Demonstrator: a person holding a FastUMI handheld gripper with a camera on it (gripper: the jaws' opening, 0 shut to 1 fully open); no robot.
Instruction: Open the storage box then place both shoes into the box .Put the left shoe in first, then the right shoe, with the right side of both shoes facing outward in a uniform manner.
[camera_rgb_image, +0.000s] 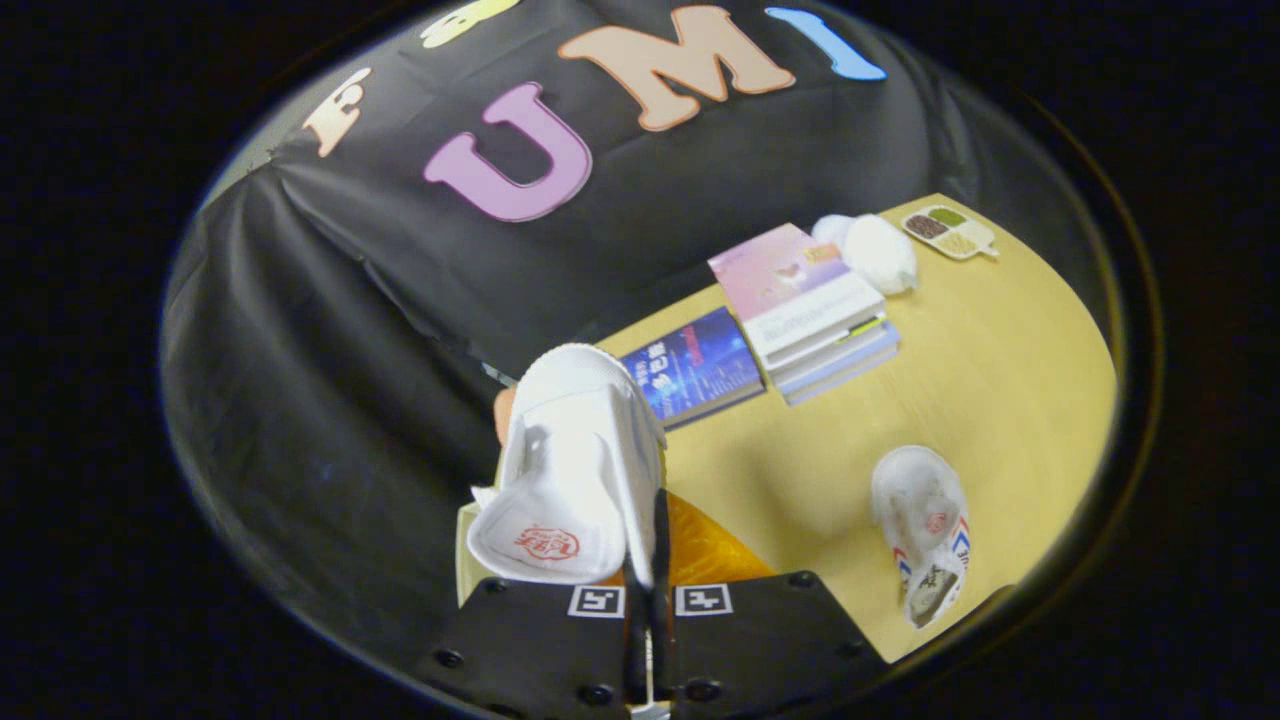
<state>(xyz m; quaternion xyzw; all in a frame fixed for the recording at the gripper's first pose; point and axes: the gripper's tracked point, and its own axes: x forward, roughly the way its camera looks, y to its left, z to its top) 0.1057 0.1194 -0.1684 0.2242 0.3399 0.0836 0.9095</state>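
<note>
Fingers (648, 575) are closed together, pinching a thin edge of the white shoe (575, 470), seemingly its collar or side wall. That shoe hangs lifted just ahead of them, toward eleven o'clock, its long axis running straight away from the fingers, with the toe at the far end and the open heel near. It is plain white, with a red mark on the insole at the heel, and its opening faces up toward the camera. Directly beneath it and the fingers sits something orange (715, 550), probably part of the storage box, though too little is visible to say whether it stands open. The coming move, as I judge it, turns on lowering the held shoe straight down onto that orange thing and getting its right side to face outward; which side now faces where I cannot tell.

The second shoe (928, 525) lies on the yellow counter (1010, 380) at three o'clock from the fingers, well apart, white with red and blue trim. Beyond, toward one o'clock, a blue book (695, 365) lies beside a stack of books (810, 305). Farther on are a white soft bundle (878, 252) and a small divided dish (950, 232).
</note>
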